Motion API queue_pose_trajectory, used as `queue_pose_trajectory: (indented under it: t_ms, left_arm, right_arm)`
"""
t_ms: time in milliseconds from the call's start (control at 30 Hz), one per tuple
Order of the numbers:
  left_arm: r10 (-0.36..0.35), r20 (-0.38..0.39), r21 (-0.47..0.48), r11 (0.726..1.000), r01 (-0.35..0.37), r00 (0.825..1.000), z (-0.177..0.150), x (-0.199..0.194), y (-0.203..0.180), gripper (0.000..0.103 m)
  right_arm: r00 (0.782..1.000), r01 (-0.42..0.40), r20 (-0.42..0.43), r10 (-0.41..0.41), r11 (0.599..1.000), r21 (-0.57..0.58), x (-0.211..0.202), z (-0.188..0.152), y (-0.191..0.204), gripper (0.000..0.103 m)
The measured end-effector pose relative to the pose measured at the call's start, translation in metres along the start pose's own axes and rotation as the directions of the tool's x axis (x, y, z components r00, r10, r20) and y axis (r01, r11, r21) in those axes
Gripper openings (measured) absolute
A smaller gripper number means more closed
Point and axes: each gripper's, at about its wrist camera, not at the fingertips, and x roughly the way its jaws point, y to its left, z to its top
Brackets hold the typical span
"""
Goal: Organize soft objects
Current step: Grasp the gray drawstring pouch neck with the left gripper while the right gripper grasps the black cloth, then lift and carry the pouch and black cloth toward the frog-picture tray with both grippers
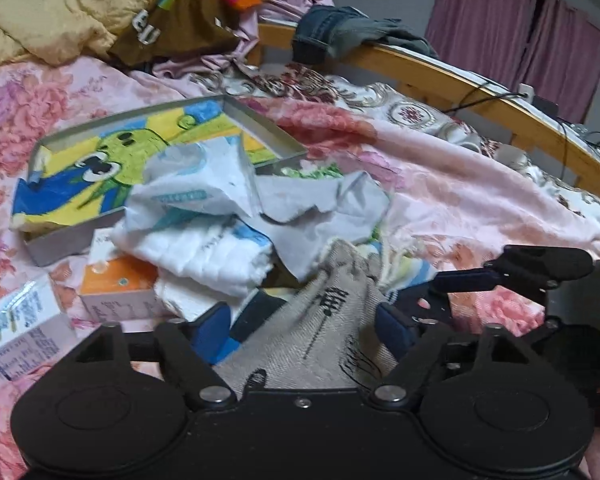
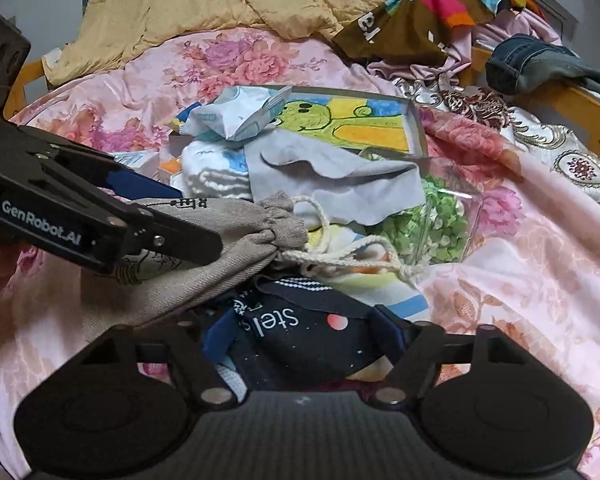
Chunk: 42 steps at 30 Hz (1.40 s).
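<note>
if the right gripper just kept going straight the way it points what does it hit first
The right gripper already has the dark navy pouch between its fingers. Straight beyond that lies the beige drawstring bag's white cord, then probably the grey cloth, though the fisheye leaves depth unclear.

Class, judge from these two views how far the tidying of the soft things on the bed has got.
Nothing looks sorted yet. In hand: the left gripper is closed on the beige drawstring pouch, and the right gripper sits around the dark navy cloth. Left: the grey cloth, white towels and crumpled packet lie heaped by the cartoon box.
</note>
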Motion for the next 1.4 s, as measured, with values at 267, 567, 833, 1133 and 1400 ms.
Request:
queue_pose_trajectory:
  t_ms: [267,567,833,1133,1400]
  left_arm:
    - [-0.030,-0.046,-0.020,0.999,0.029,0.998,-0.001,0.003,-0.002,0.039]
    - [-0.048,-0.003,-0.137,0.989,0.047,0.999,-0.004,-0.010,0.005,0.024]
    - [0.001,0.094,-0.173,0.985,0.015,0.996,-0.015,-0.030,-0.004,0.009]
    - [0.040,0.048,-0.199,0.979,-0.030,0.998,-0.029,-0.036,-0.014,0.008]
    - [0.069,0.072,-0.266,0.963,-0.047,0.995,-0.041,-0.059,-0.019,0.007]
  right_arm:
    - [0.999,-0.035,-0.022,0.035,0.999,0.023,0.004,-0.002,-0.001,0.053]
    - [0.999,-0.040,0.020,0.040,0.999,0.014,-0.004,-0.004,0.000,0.028]
    - [0.999,-0.038,0.000,0.038,0.999,-0.011,-0.014,-0.005,0.008,0.026]
    - [0.998,-0.038,0.054,0.042,0.996,-0.082,-0.034,-0.010,0.020,0.009]
    - [0.980,0.040,0.201,-0.011,0.989,-0.145,-0.066,-0.015,0.034,0.003]
